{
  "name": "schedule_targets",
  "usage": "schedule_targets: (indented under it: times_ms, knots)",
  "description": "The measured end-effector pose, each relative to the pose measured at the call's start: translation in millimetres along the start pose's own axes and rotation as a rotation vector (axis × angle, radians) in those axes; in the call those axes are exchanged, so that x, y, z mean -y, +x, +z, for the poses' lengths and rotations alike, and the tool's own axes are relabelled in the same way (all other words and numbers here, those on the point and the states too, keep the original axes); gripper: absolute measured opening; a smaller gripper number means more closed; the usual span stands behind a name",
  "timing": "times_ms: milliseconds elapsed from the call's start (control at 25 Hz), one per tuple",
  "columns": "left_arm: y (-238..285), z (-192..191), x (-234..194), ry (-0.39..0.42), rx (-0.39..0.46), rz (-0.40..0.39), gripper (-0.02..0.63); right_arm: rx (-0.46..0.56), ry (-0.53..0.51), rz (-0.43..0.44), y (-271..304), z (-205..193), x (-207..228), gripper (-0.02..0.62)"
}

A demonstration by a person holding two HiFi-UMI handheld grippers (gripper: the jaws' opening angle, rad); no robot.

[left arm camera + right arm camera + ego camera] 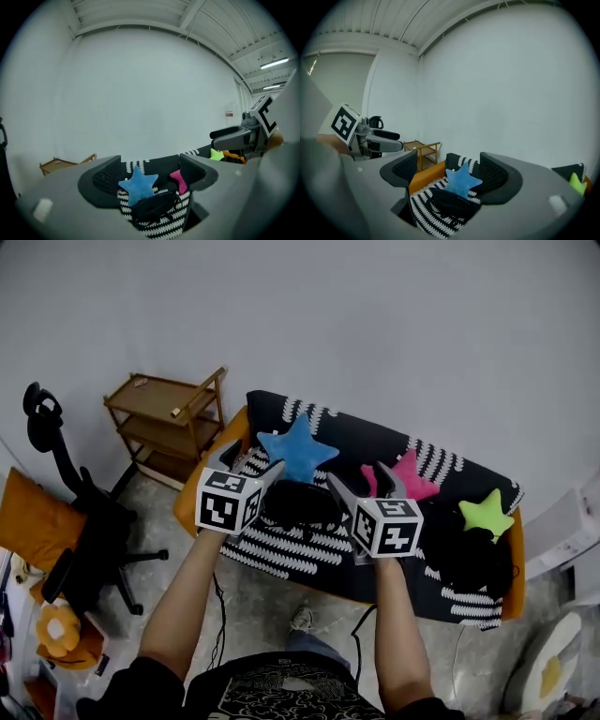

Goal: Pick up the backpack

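A black backpack lies on the seat of a sofa covered in a black-and-white zigzag throw. In front of it a blue star cushion leans on the backrest. My left gripper hovers open just left of the backpack, and my right gripper hovers open just right of it. Neither touches it. In the left gripper view the backpack shows low between the open jaws of the left gripper. It lies the same way in the right gripper view, the backpack below the right gripper.
A pink star cushion, a green star cushion and a dark heap sit on the sofa's right half. A wooden shelf trolley stands left of the sofa, and a black office chair further left.
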State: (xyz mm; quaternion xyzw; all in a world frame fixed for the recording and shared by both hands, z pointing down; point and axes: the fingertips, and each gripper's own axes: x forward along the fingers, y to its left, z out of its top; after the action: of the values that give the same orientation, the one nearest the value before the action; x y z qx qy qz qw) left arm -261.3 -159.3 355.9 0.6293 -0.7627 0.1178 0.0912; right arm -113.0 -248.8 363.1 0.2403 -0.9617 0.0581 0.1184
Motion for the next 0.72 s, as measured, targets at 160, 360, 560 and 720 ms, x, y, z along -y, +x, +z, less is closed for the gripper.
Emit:
schedule_targets:
  times_ms: [160,360,560,720]
  knots:
    - [48,18,-5,0.001,-0.004,0.011,0.385,-0.003,-0.005,0.012,35,16,38,0.440]
    - [94,26,-11,-0.010,-0.020,0.025,0.385,-0.023,0.004,0.029,71,19,73,0.440]
    - [124,18,-17,-0.015,-0.056,0.035,0.385,-0.051,0.024,0.053,97,9,92,0.440]
    - [142,-2,-25,-0.003,-0.106,0.037,0.385,-0.083,0.046,0.075,116,-11,102,0.439]
